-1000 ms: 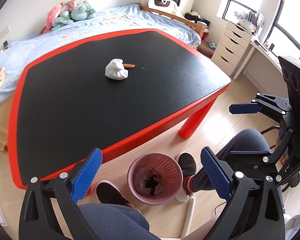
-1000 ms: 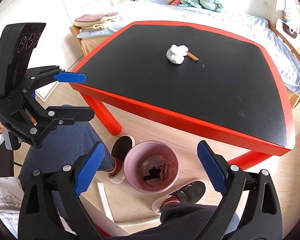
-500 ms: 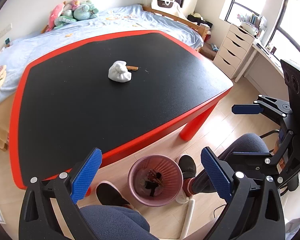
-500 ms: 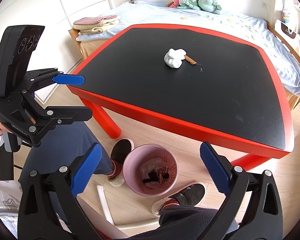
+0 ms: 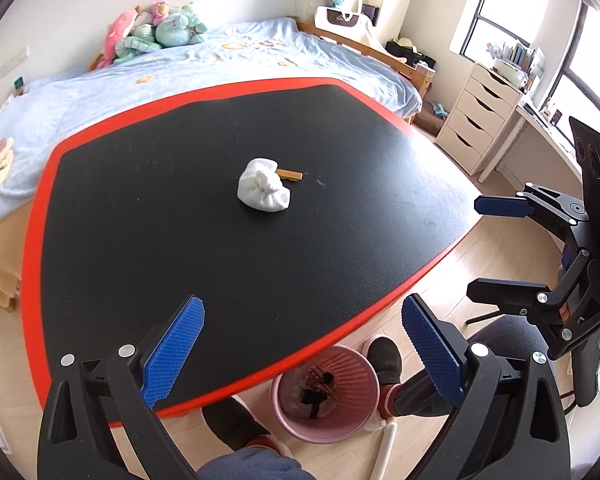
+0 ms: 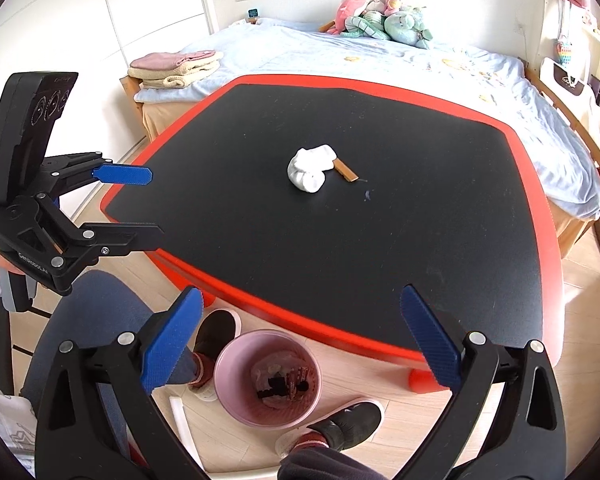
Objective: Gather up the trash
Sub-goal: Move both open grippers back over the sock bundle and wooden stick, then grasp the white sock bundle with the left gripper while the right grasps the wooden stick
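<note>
I see both the left gripper and right gripper spread wide, empty; white wad touching brown stick mid-table, bin below near edge.

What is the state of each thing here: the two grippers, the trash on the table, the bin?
left gripper: open, empty
right gripper: open, empty
white wad: on the table, not picked up
brown stick: flat, against the wad
pink bin: upright on the floor, trash inside
</note>
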Action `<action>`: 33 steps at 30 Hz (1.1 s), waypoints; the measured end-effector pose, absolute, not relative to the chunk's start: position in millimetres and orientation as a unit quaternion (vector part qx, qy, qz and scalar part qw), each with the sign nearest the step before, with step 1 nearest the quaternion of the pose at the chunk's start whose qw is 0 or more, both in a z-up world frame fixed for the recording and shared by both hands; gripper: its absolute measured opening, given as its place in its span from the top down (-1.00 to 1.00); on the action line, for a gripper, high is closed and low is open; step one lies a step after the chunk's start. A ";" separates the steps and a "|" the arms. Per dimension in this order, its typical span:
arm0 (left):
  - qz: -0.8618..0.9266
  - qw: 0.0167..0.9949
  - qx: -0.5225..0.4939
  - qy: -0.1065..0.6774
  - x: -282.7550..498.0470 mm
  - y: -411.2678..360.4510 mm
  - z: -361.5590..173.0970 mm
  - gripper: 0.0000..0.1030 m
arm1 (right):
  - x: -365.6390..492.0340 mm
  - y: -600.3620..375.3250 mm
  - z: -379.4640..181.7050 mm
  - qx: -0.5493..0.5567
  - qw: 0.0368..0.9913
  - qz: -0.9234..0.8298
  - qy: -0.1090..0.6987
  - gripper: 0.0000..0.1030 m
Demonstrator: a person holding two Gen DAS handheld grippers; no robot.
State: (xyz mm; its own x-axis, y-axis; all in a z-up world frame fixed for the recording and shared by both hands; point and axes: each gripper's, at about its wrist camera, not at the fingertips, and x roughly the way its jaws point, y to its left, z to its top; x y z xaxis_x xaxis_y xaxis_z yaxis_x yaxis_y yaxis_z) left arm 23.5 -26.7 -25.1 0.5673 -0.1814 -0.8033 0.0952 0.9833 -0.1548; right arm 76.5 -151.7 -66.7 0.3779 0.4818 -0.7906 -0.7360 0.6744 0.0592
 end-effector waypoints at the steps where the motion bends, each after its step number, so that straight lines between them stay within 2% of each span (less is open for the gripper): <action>1: -0.078 0.884 -0.047 0.458 29.8 -25.1 -24.6 -0.85 | 83.1 -149.6 -66.3 -0.156 0.817 0.372 0.413 -0.89; 11: -0.079 0.880 -0.047 0.467 88.1 -14.7 -37.1 -0.85 | 146.5 -128.9 -81.2 -0.170 0.814 0.366 0.419 -0.89; 28: -0.076 0.867 -0.052 0.490 161.8 0.9 -93.6 -0.83 | 212.8 -100.9 -135.6 -0.190 0.790 0.372 0.448 -0.89; 30: -0.077 0.866 -0.050 0.492 165.8 2.1 -98.0 -0.53 | 218.7 -97.7 -139.9 -0.191 0.789 0.374 0.450 -0.89; 33: -0.074 0.866 -0.048 0.492 169.3 4.8 -102.9 -0.31 | 227.1 -92.7 -144.8 -0.194 0.788 0.375 0.447 -0.89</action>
State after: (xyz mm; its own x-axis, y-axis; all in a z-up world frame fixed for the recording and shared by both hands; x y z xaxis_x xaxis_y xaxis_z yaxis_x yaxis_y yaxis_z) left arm 169.3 4.8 -102.9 0.5041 -0.1756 -0.8456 0.0815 0.9844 -0.1558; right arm 227.1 -92.7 -144.8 0.3180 0.4183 -0.8508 -0.7655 0.6428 0.0300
